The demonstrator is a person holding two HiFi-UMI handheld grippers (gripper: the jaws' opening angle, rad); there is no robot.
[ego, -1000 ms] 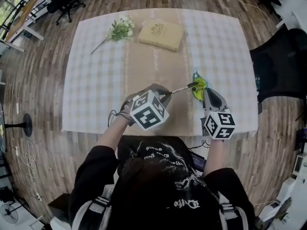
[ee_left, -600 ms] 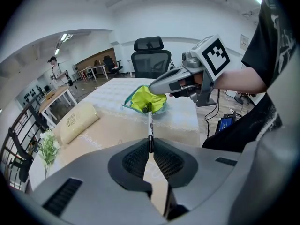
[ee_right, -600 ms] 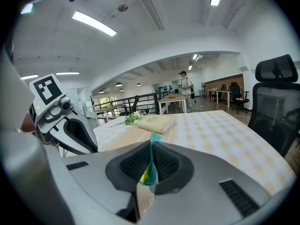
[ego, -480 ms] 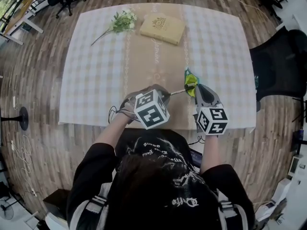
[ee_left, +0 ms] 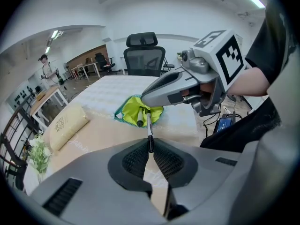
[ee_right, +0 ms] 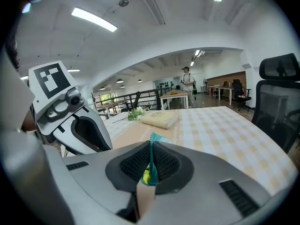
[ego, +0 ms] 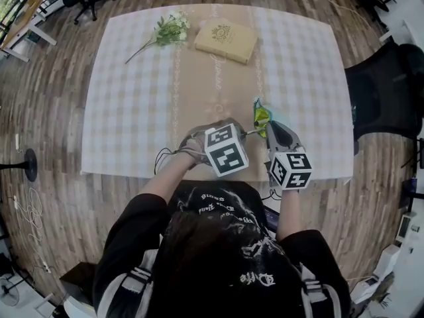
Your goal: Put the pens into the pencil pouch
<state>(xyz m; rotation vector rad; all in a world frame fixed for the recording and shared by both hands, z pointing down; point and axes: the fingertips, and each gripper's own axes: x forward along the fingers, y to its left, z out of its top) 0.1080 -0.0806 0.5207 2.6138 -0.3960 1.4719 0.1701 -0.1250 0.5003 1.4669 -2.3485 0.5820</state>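
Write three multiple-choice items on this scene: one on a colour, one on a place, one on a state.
1. The pouch has a lining that is:
A. red
B. yellow-green
C. black

2. The book lies:
A. at the far side of the table, by the flowers
B. inside the pouch
C. at the near edge

3. The left gripper is:
A. open
B. shut on the flowers
C. shut on a pen

Answers:
1 B: the left gripper view shows a yellow-green inside.
2 A: the head view shows it far across, next to the flowers.
3 C: its fingers press the pen's end.
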